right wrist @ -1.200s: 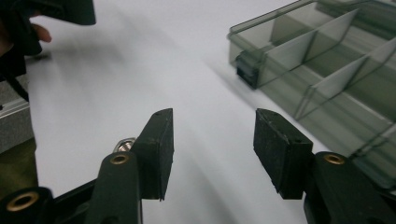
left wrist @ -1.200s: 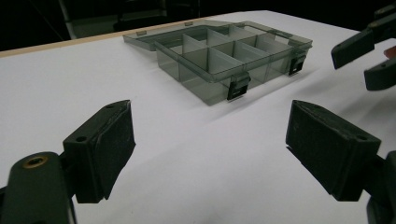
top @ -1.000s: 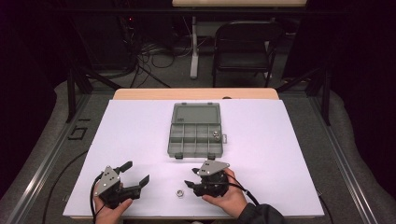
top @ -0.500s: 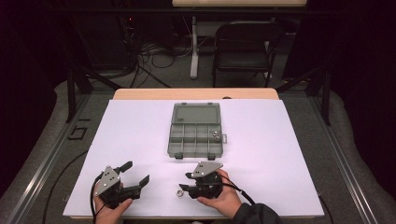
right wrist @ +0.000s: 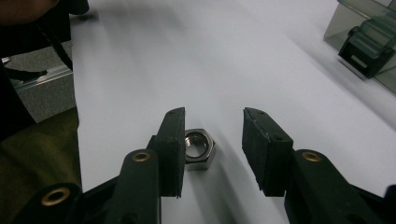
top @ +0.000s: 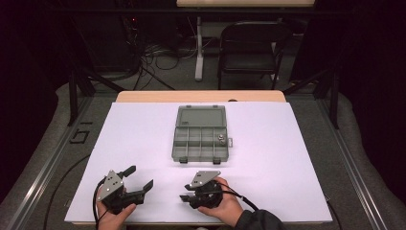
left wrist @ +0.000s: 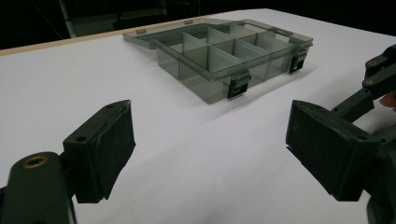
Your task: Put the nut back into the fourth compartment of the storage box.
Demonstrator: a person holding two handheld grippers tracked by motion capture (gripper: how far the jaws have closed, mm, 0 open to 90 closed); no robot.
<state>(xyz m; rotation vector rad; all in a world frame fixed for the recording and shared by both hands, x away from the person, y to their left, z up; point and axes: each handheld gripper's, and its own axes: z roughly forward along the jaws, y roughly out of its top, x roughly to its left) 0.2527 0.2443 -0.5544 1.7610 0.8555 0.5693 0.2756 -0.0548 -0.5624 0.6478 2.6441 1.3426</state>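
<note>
A small steel hex nut [right wrist: 200, 148] lies flat on the white table top between the jaws of my right gripper [right wrist: 212, 126]. It touches the left pad [right wrist: 172, 149], and a gap stays between it and the other pad. In the high view the right gripper [top: 186, 197] sits near the front edge, pointing left. Further left, my left gripper [top: 140, 178] stands wide open with nothing between its pads [left wrist: 105, 149]. A smoky clear compartment box [top: 200, 139] lies open mid-table, and one right-hand cell holds a small metal piece [top: 221, 139].
The box [left wrist: 224, 56] has its lid folded back and two front latches [right wrist: 369, 46] hanging down. The white sheet [top: 287, 158] covers a wooden table. A folding chair [top: 249, 48] and floor cables stand beyond the far edge.
My right gripper has slid left along the front of the table, so its jaws now straddle the nut that lay free beside it. The left gripper has stayed put.
</note>
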